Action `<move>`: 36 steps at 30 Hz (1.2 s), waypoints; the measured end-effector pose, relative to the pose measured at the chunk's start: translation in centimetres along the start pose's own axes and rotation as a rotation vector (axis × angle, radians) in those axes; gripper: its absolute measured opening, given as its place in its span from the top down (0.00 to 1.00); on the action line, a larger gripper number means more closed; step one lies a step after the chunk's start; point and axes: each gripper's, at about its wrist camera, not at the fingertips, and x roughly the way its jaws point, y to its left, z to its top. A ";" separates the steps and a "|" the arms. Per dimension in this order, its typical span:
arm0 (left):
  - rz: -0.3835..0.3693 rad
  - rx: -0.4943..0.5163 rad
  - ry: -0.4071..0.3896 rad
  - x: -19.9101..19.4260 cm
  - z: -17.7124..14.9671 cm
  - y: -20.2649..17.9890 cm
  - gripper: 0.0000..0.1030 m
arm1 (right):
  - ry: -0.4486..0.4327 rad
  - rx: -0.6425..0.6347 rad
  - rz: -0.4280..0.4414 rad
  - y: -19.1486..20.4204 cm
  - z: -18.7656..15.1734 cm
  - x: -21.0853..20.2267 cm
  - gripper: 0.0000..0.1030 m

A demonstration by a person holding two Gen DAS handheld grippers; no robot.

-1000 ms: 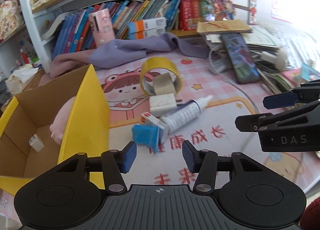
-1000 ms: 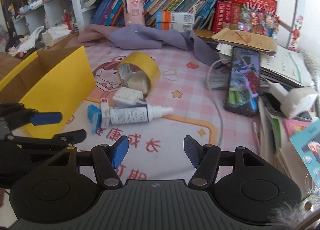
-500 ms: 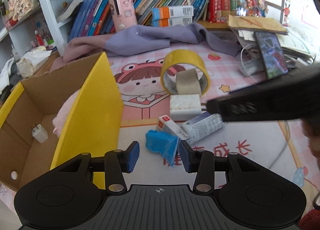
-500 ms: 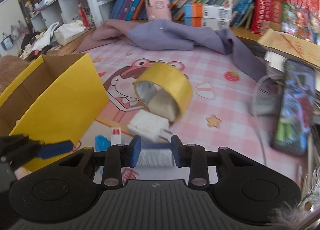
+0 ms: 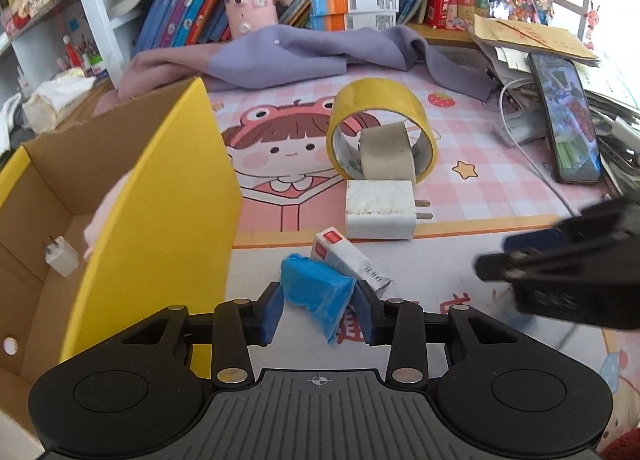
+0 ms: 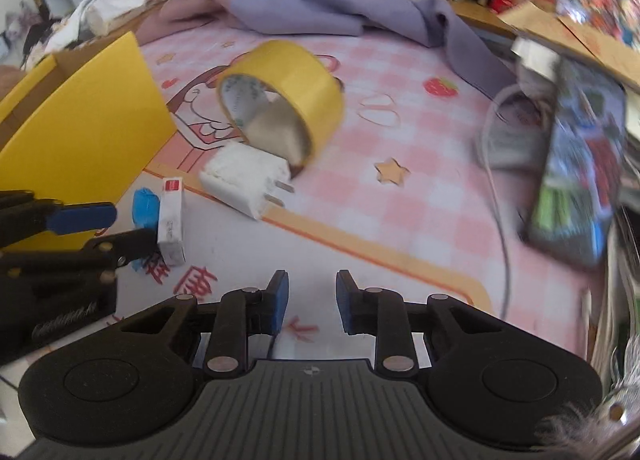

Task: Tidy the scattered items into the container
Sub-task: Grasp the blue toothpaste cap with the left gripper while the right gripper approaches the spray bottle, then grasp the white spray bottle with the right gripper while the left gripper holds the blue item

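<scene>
- Container: a yellow cardboard box (image 5: 168, 195) stands open on the left of the pink cartoon desk mat (image 5: 472, 195). Its near wall rises between the left gripper and the interior. Inside lie a small white plug (image 5: 61, 256) and a pink soft item (image 5: 105, 215), partly hidden by the wall.
- Left gripper (image 5: 319, 306): fingers parted, one blue pad either side of the blue wrapped item (image 5: 316, 292). Pads look close to it, perhaps touching, but no squeeze shows; grip judged not yet made.
- Right gripper (image 6: 310, 302): fingers apart with nothing between them, held above the mat and well right of the cluster. The view is motion-blurred.
- Yellow tape roll (image 5: 380, 131): stands on edge mid-mat, with a smaller grey-brown roll (image 5: 386, 155) resting inside its ring.
- White charger (image 5: 380, 215): lies flat just in front of the tape roll, prongs pointing right.
- White carton with red end (image 5: 344, 258): lies touching the right side of the blue item, under or against it; exact overlap cannot be told.
- Blue item, appearance: crumpled, glossy film, soft and uneven, tapering to a loose tail at the near end.
- Recommendation for the step in hand: close on the thick middle, not the tail; keep the right pad clear of the carton so it is not dragged; lift above the box wall before moving left, and release well inside.
</scene>
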 end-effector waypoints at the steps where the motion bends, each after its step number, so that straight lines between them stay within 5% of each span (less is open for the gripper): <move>1: 0.000 0.004 0.007 0.3 0.1 0.0 0.64 | -0.007 0.013 0.000 -0.2 -0.2 -0.4 0.76; 11: 0.021 0.018 0.035 2.5 0.3 0.0 0.65 | -0.024 -0.072 0.057 -0.4 -0.6 -5.0 0.60; 14: 0.028 0.024 0.020 2.8 0.4 0.0 0.67 | 0.003 -0.173 0.096 0.5 -1.0 -5.9 0.54; 16: 0.020 0.009 0.016 2.9 0.4 0.3 0.80 | 0.021 -0.249 0.130 1.1 -1.4 -6.5 0.50; 22: -0.018 -0.024 -0.004 1.4 -0.2 1.2 0.83 | 0.141 -0.489 0.246 3.3 -2.8 -6.4 0.44; 30: -0.066 -0.087 -0.067 -3.1 -0.6 2.2 0.83 | 0.142 -0.766 0.148 6.1 -4.0 -3.6 0.46; 36: -0.057 -0.132 -0.078 -5.4 -1.7 3.0 0.83 | 0.082 -0.824 0.163 5.9 -1.8 -3.0 0.40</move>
